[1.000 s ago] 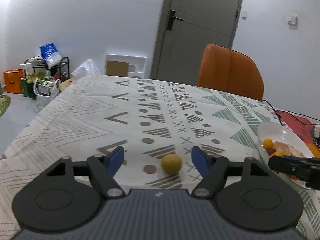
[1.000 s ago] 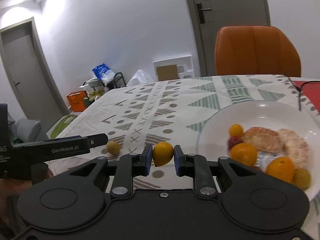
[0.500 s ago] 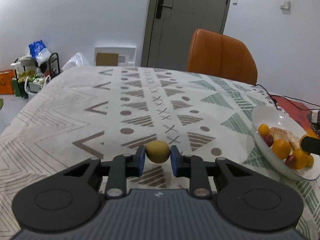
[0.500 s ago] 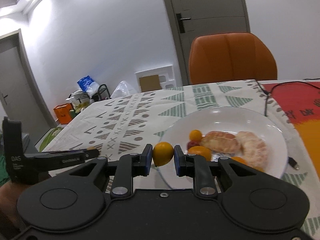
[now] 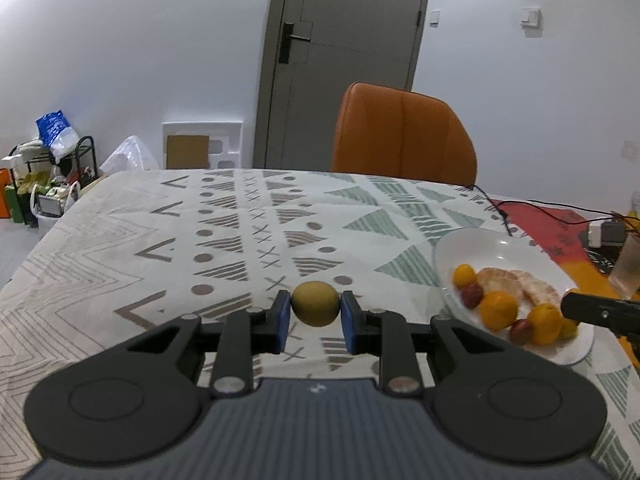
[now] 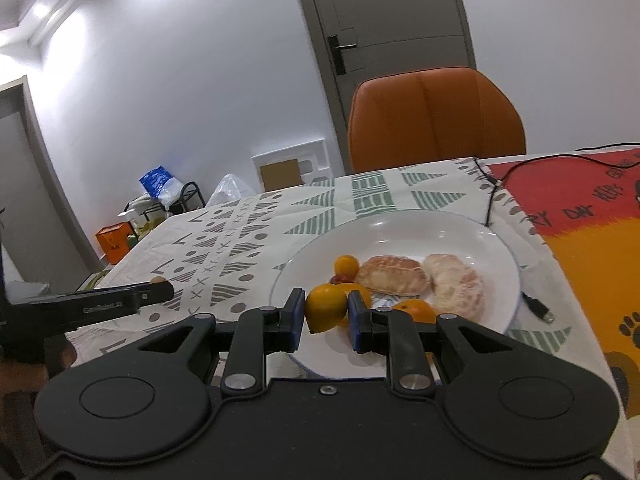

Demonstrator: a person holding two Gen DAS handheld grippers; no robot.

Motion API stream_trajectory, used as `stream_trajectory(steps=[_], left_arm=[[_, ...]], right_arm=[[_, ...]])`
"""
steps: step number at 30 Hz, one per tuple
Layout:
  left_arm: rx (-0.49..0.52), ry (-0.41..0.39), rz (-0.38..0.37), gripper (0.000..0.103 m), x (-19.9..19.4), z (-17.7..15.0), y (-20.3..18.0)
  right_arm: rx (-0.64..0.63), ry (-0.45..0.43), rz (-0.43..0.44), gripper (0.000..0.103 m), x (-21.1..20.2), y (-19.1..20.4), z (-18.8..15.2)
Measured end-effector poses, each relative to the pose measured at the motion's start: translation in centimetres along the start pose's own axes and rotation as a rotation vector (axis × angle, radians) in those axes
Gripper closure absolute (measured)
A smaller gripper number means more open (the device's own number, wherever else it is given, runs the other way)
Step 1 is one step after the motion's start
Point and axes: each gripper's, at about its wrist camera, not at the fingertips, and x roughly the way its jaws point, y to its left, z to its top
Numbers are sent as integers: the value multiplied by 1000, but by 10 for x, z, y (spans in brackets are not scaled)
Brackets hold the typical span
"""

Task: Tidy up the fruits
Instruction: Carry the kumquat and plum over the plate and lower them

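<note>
My left gripper (image 5: 315, 318) is shut on a small yellow-green round fruit (image 5: 315, 303), held above the patterned tablecloth (image 5: 224, 232). My right gripper (image 6: 323, 320) is shut on a small orange fruit (image 6: 326, 306) and holds it over the near rim of the white plate (image 6: 460, 232). The plate holds two peeled citrus pieces (image 6: 390, 276), several small orange fruits and a red one. The plate also shows in the left wrist view (image 5: 500, 248), right of my left gripper. The right gripper's finger reaches in there (image 5: 600, 312).
An orange chair (image 5: 404, 136) stands at the table's far edge before a grey door. A black cable (image 6: 492, 184) and a plug (image 6: 538, 306) lie right of the plate on a red-orange mat (image 6: 592, 240). A glass (image 5: 628, 268) stands far right. A cluttered rack (image 5: 52, 176) stands left.
My left gripper has closed on the yellow-green fruit and lifted it toward the plate. My right gripper has carried the orange fruit from beside the plate to over its near rim.
</note>
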Motion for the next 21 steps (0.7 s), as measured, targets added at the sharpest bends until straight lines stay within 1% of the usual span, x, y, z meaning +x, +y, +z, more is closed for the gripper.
stream_trajectory(steps=[7, 14, 21], left_arm=[[33, -23, -22, 78, -7, 5, -22], [70, -39, -57, 78, -8, 12, -46], [99, -38, -82, 78, -4, 14, -65]], right_arm=[[20, -19, -17, 82, -5, -15, 1], [41, -27, -28, 82, -1, -29, 4], [44, -35, -25, 82, 5, -36, 8]])
